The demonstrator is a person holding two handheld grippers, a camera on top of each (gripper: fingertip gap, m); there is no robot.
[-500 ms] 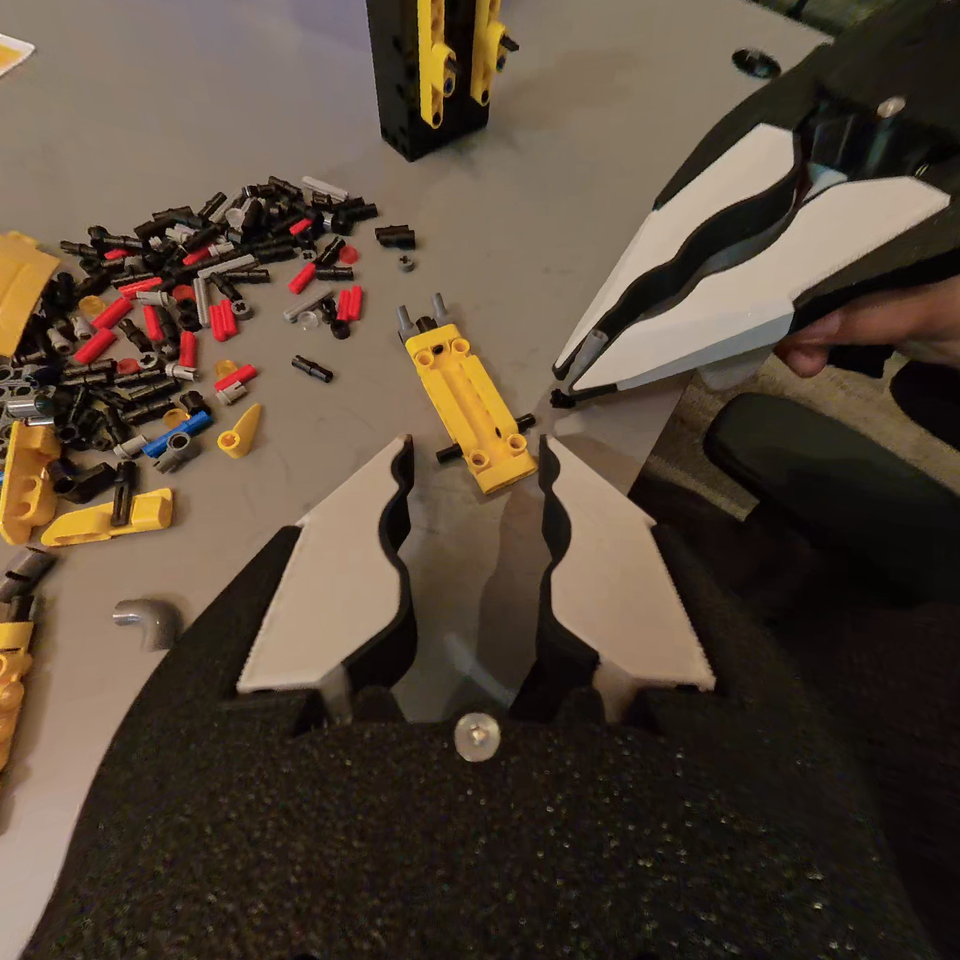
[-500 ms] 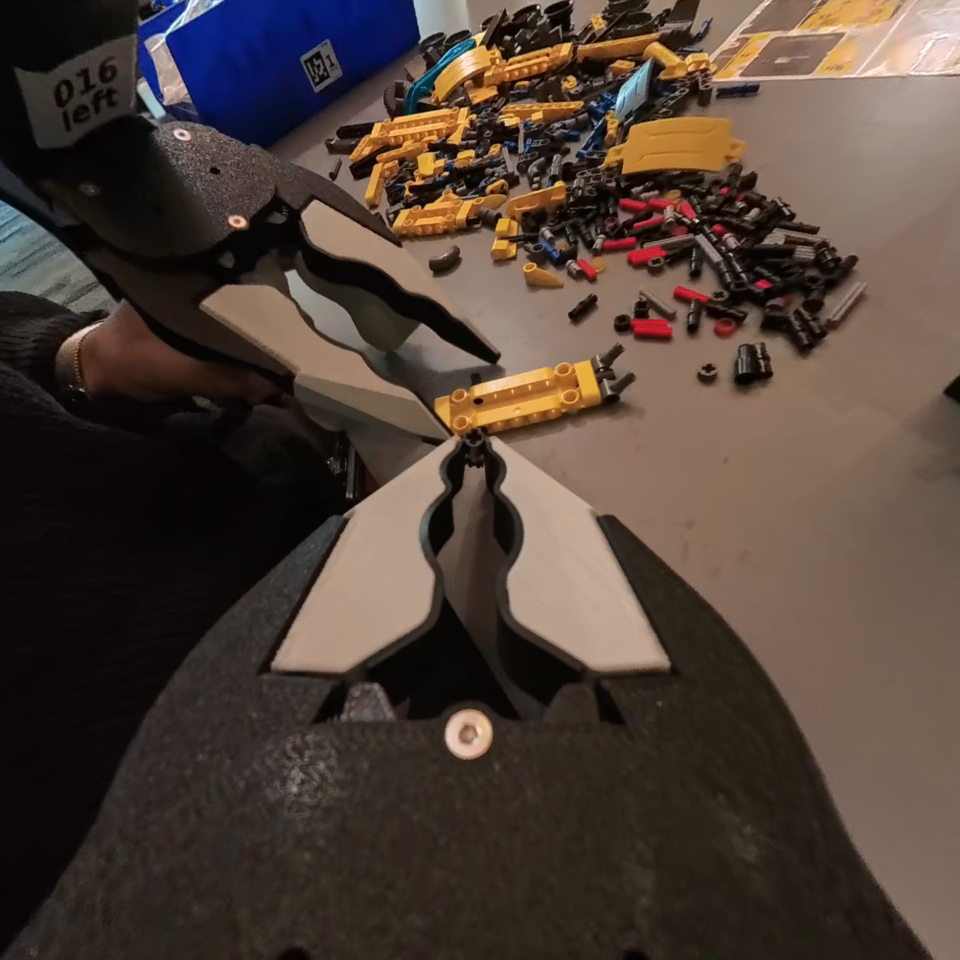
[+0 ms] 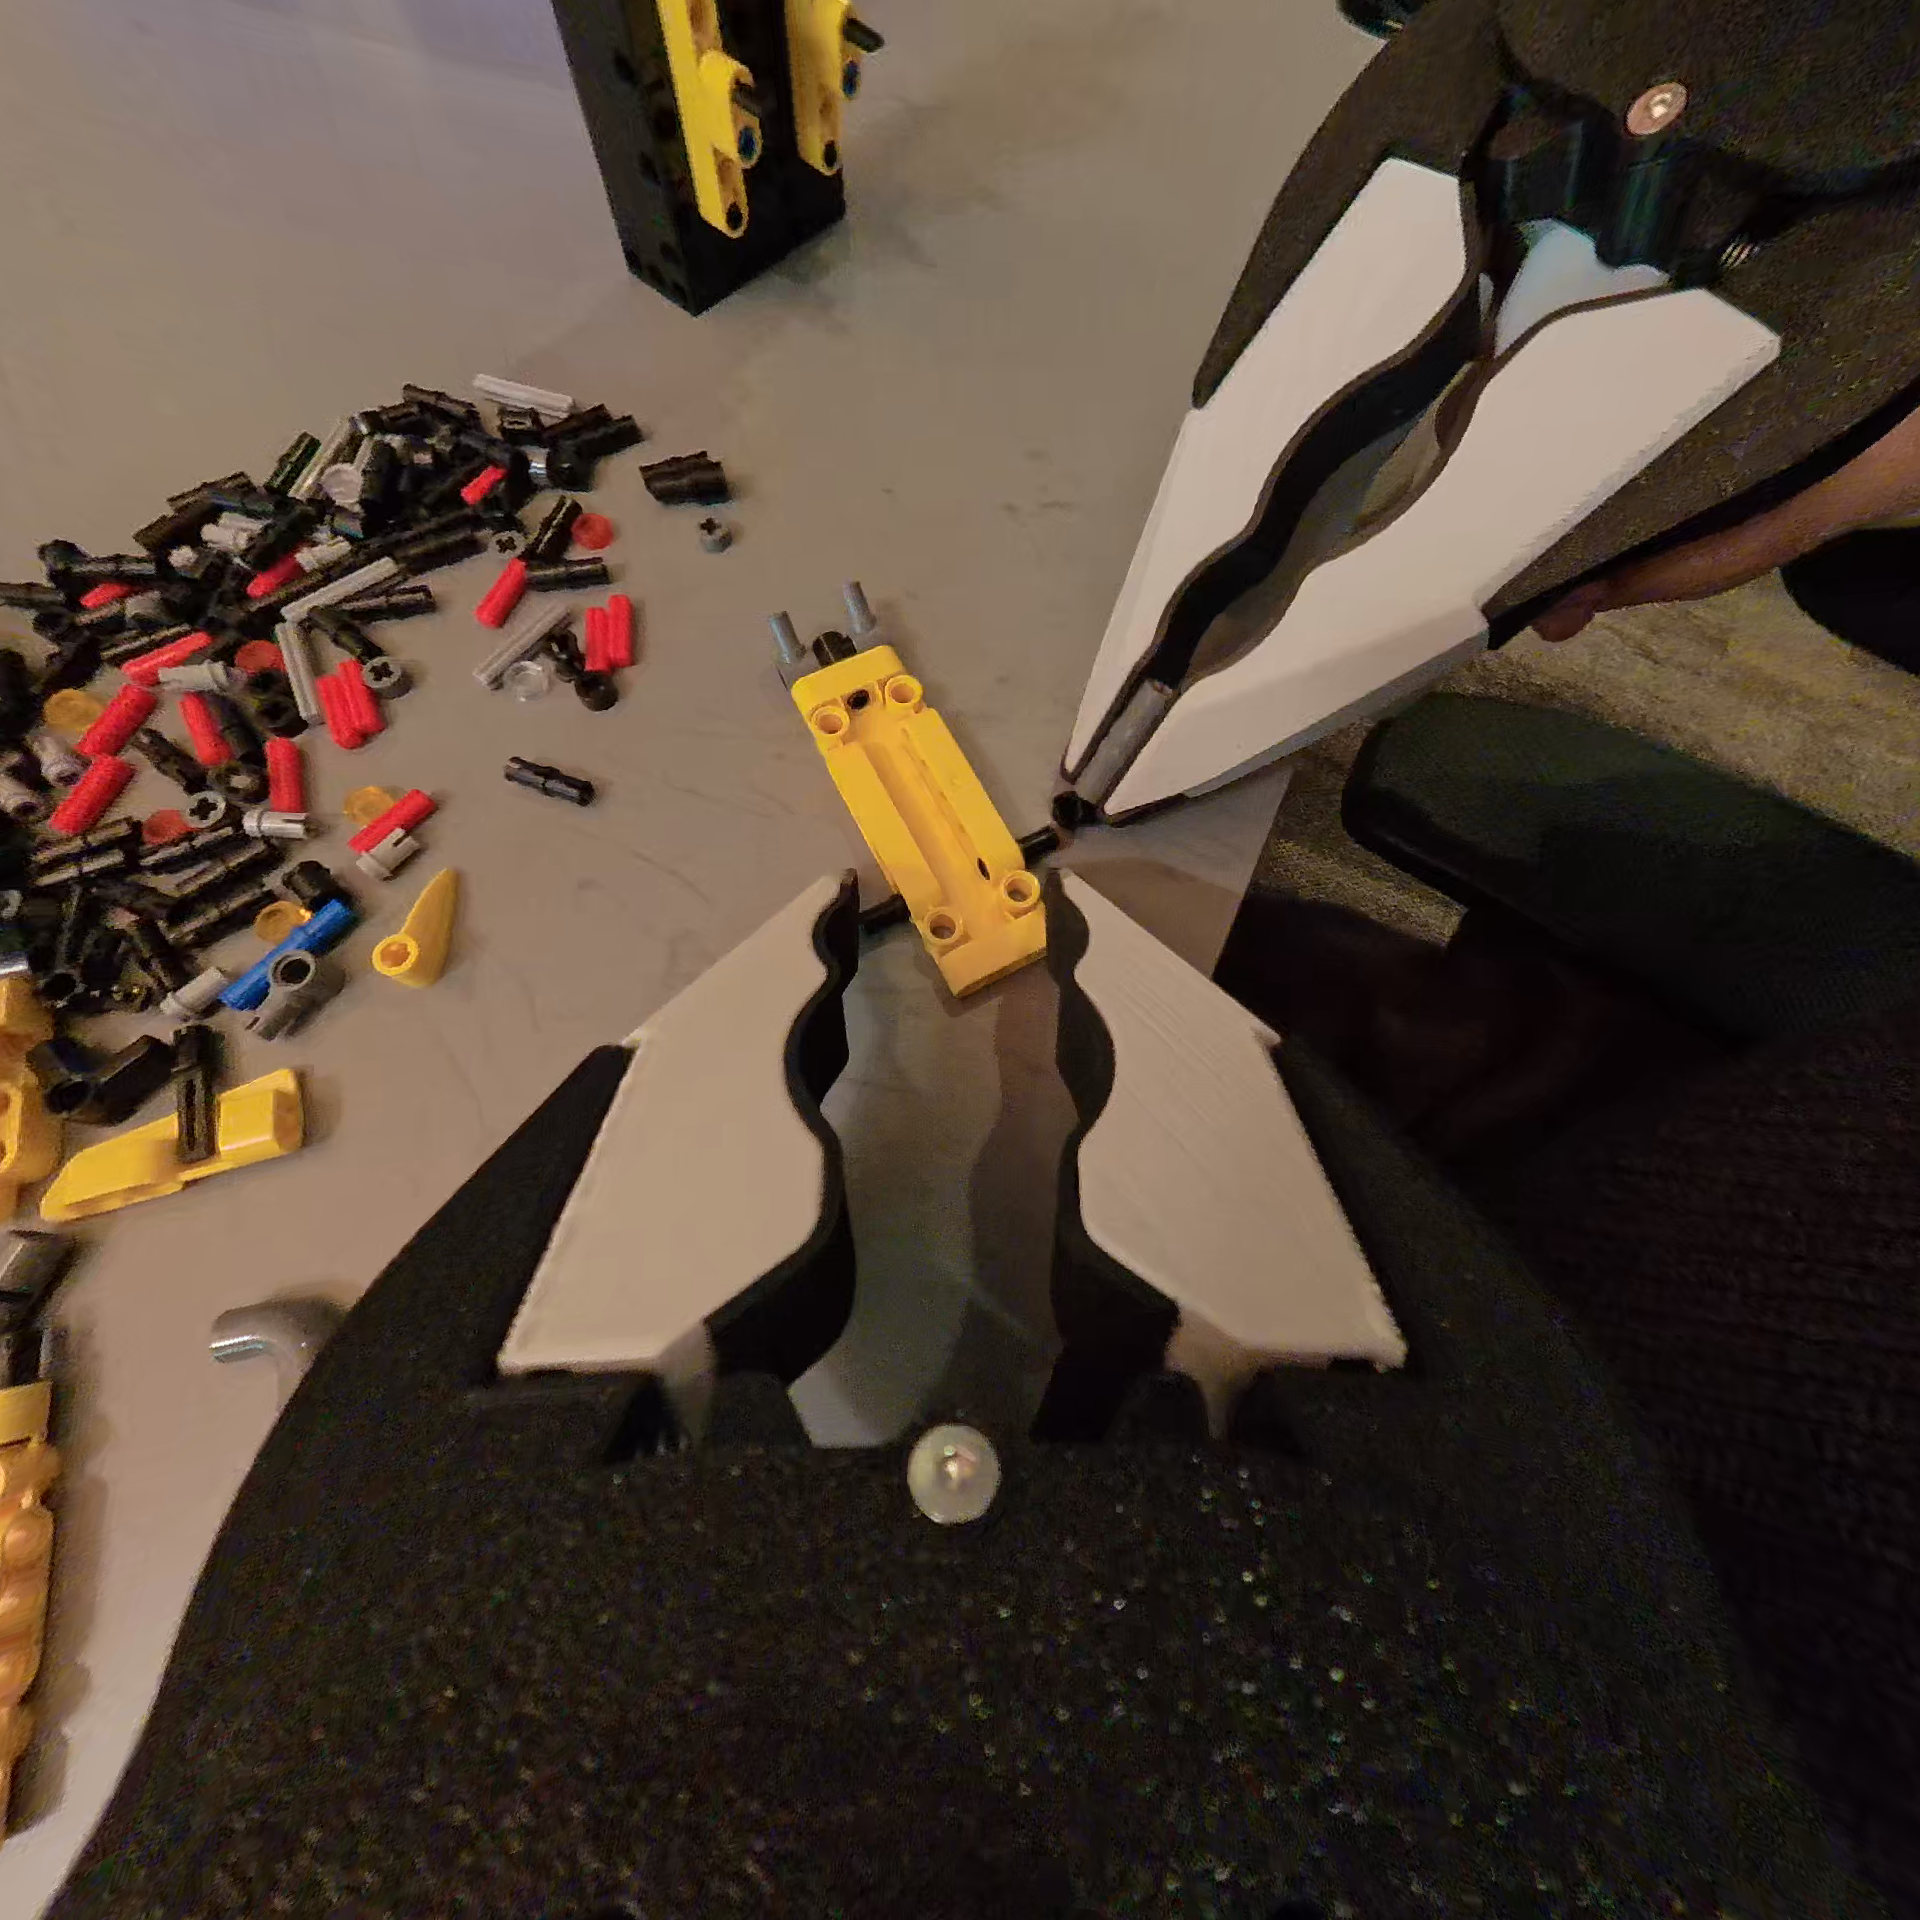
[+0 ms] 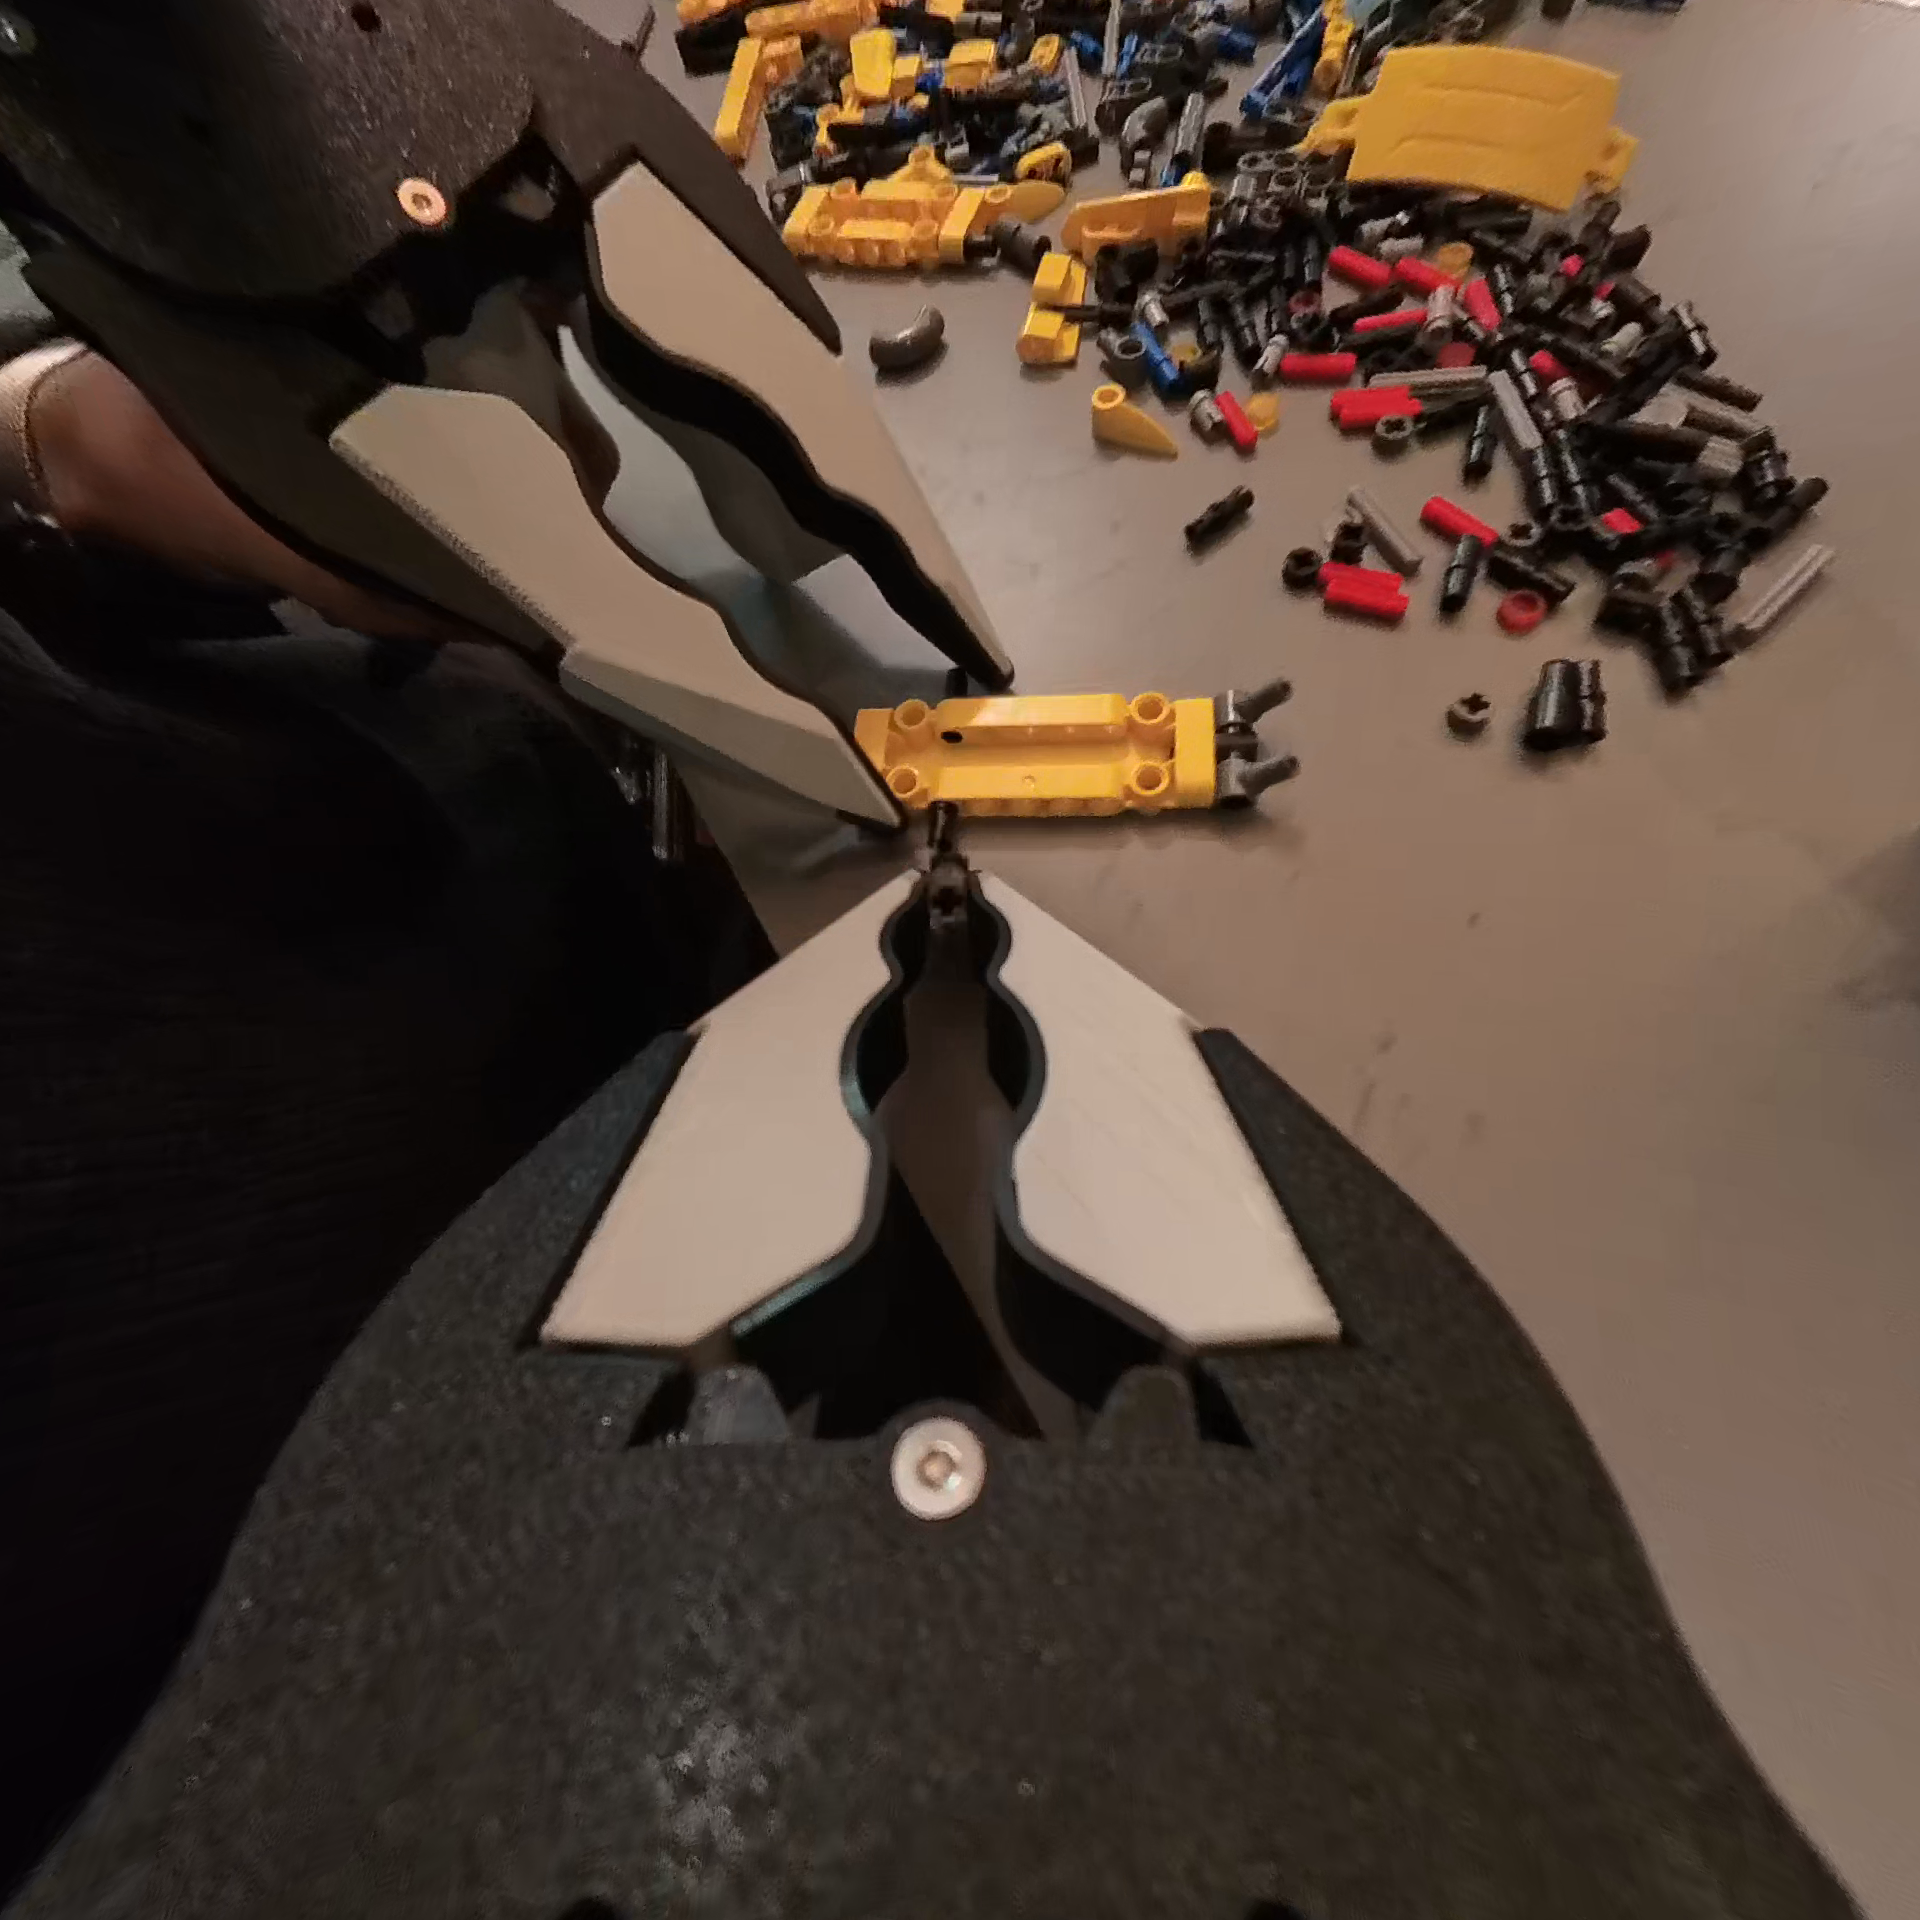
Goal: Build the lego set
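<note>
A yellow brick-built block [image 3: 920,821] lies on the grey table [image 3: 935,416], with grey pins at its far end and a black axle through its near end. My left gripper [image 3: 951,894] is open, and its fingertips flank the block's near end without clamping it. In the right wrist view the left gripper [image 4: 940,743] sits at the block's [image 4: 1039,753] left end. My right gripper [image 4: 948,878] is shut on a small black pin [image 4: 945,894]. It holds the pin against the axle stub on the block's side. The right gripper also shows in the left wrist view [image 3: 1075,805].
A heap of small black, red and grey pins [image 3: 260,675] lies left of the block. A black and yellow tower [image 3: 717,135] stands behind. Larger yellow parts [image 4: 1039,156] and a curved yellow panel [image 4: 1486,125] lie farther off. The table edge and a black chair [image 3: 1610,883] are on the right. The tips of both grippers are at nearly the same place.
My left gripper has moved forward, so its open tips now flank the block's near end. My right gripper has moved closer to the block with the black pin.
</note>
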